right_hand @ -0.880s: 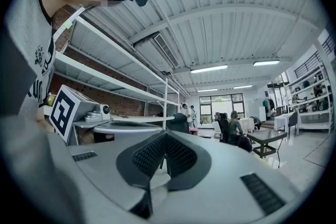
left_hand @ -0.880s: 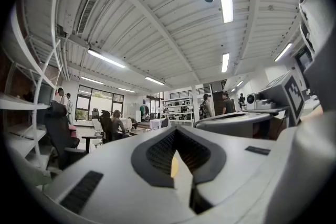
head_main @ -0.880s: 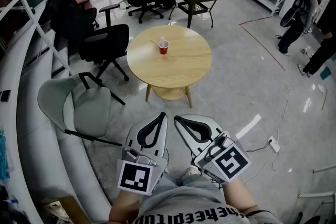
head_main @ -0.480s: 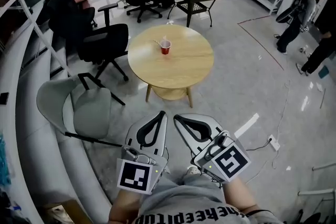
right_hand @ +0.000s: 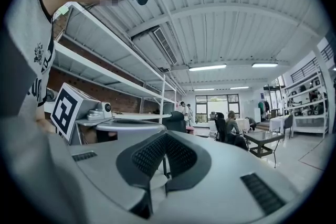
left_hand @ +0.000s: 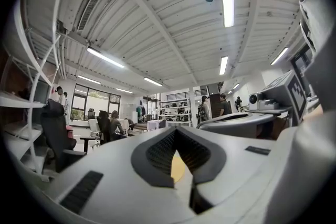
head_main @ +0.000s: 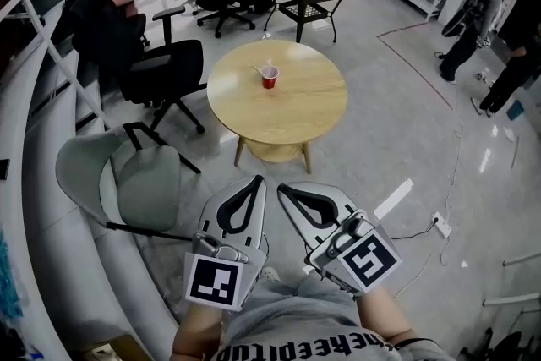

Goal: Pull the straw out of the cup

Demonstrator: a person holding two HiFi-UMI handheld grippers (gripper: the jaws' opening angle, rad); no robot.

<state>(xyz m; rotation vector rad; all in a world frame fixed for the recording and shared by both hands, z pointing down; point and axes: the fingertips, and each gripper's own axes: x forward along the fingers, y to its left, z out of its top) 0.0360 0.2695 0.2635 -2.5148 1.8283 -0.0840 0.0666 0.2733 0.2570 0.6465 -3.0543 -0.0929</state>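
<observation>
Left gripper (head_main: 258, 179) and right gripper (head_main: 281, 188) closed, empty, open floor (head_main: 363, 173) between them and near edge of round table (head_main: 306, 107).

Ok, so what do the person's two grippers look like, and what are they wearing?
The left gripper and right gripper are pale grey shells, each with two fingers lined in black ribbed pads around a teardrop gap. Each carries a white cube printed with a black square marker. The person wears a grey T-shirt with black lettering.
</observation>
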